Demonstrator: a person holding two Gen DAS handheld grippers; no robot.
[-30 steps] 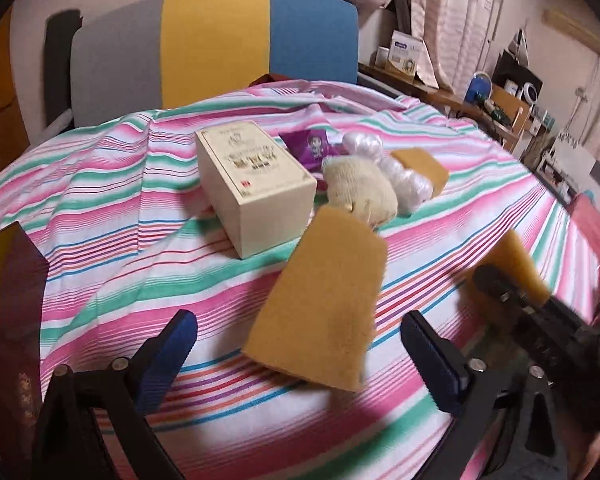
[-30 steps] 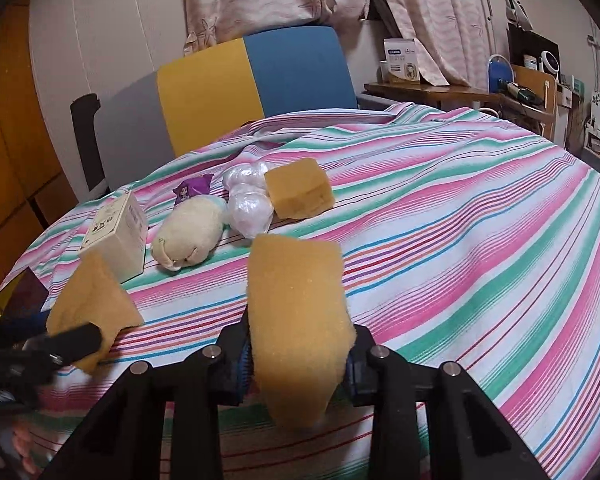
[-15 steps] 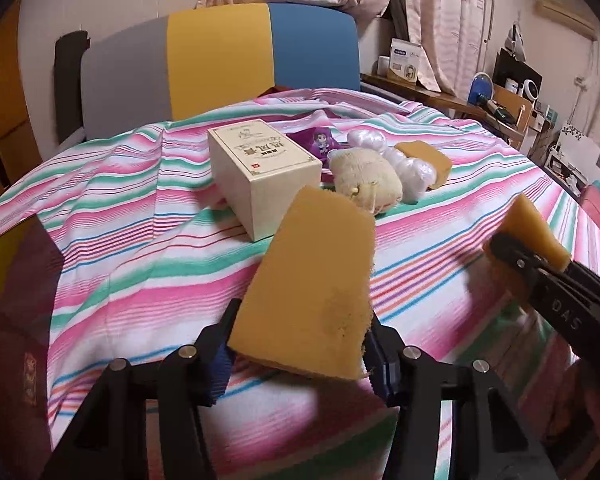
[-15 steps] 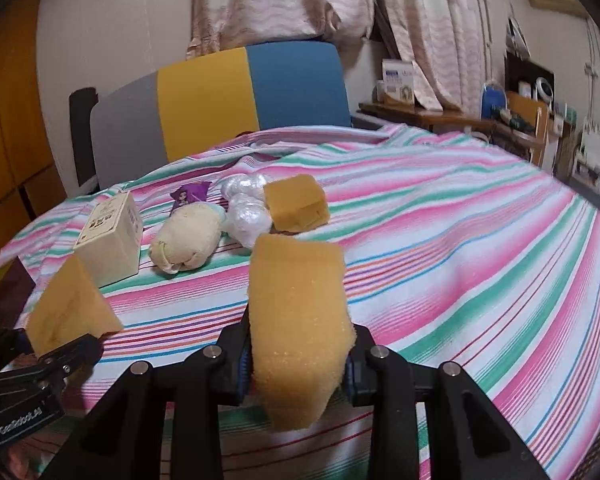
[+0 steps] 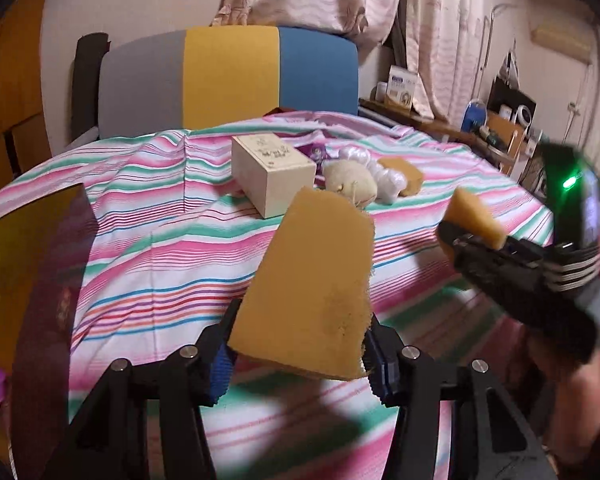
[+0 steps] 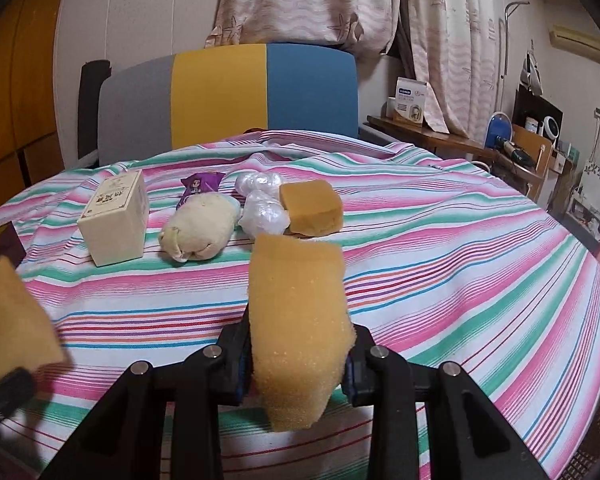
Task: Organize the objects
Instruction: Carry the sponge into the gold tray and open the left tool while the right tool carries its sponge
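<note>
My left gripper is shut on a flat yellow sponge, lifted off the striped cloth. My right gripper is shut on a thicker yellow sponge, also held above the cloth. Further back lies a row of things: a cream box, a purple packet, a beige stuffed pouch, white plastic bundles and a third yellow sponge. In the left wrist view the right gripper shows at the right with its sponge.
A striped pink, green and white cloth covers the table. A grey, yellow and blue chair back stands behind it. A dark translucent sheet lies at the left edge. Cluttered shelves stand at the right.
My left gripper closed on the flat sponge, which lay on the cloth, and raised it. The right gripper kept its sponge and drifted slightly, rolling a little.
</note>
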